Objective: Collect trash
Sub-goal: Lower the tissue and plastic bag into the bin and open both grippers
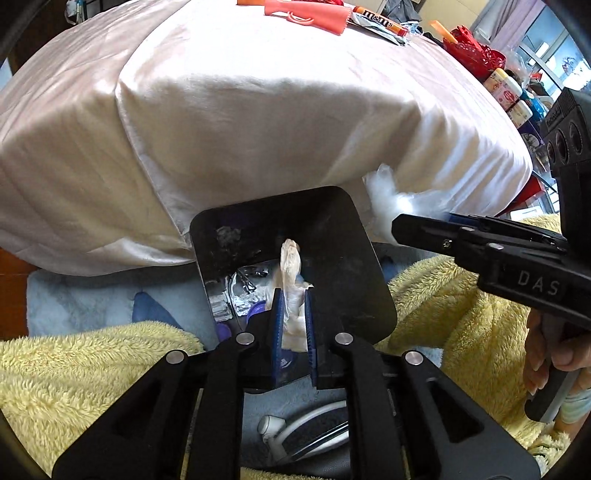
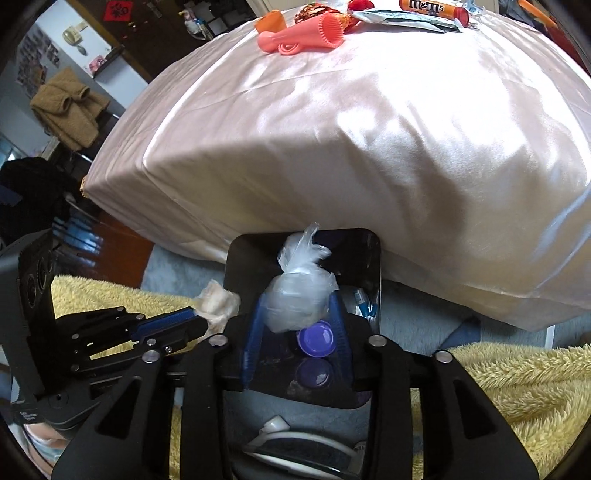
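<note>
While both tools hang over the black bin (image 1: pixel 332 236), the left tool (image 1: pixel 293 325) clamps a crumpled tissue (image 1: pixel 291 258) and the right tool (image 2: pixel 299 314) loosely brackets a clear plastic bag (image 2: pixel 299 291). Neither is dropped yet; wrappers (image 2: pixel 432 7) remain on the tabletop (image 2: pixel 369 129).

I can read "m&m's" on the orange candy tube (image 2: pixel 434 7) up on the table cloth (image 2: pixel 369 129). "DAS" is on the right gripper (image 1: pixel 397 225) handle.
</note>
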Demonstrator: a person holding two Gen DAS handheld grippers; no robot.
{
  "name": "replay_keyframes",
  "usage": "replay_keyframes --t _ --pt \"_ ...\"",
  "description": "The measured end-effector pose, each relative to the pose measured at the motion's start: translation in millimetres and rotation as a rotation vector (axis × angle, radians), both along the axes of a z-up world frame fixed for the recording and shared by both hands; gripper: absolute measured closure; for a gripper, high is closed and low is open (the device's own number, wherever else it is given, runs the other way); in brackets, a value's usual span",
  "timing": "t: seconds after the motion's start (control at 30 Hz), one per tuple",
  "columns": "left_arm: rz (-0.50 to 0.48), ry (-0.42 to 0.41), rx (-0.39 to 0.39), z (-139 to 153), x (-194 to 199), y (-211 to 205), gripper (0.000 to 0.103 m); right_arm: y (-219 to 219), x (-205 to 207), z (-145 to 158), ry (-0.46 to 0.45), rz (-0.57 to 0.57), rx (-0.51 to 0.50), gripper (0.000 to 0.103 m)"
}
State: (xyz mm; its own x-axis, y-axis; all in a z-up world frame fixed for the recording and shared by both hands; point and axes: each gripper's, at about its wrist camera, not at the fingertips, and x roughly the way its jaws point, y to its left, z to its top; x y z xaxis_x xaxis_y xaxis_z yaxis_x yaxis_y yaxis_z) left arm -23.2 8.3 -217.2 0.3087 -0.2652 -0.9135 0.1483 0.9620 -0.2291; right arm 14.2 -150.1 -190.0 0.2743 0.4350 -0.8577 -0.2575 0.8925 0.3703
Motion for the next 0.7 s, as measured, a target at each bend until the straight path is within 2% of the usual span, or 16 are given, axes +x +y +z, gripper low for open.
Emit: replay_keyframes --t 0.2,0.27,0.33,0.53,0.7 --pt "0.018 -0.029 0.017 11 0 9 0.076 -9 2 8 -0.022 -0.033 0.015 0.052" --pt "0.022 -0.048 0.022 18 0 12 0.063 -15 3 15 -0.041 -0.058 0.014 0.047" --pt "0.023 -0.069 0.027 26 1 14 0.054 -25 4 23 -0.061 -0.089 0.017 0.041" --pt "0.035 -0.126 0.031 52 10 17 0.033 -51 18 51 -0.122 -0.158 0.012 0.039" --pt "0.037 -0.157 0.033 68 23 16 0.028 -65 38 70 -0.167 -0.188 -0.020 0.037"
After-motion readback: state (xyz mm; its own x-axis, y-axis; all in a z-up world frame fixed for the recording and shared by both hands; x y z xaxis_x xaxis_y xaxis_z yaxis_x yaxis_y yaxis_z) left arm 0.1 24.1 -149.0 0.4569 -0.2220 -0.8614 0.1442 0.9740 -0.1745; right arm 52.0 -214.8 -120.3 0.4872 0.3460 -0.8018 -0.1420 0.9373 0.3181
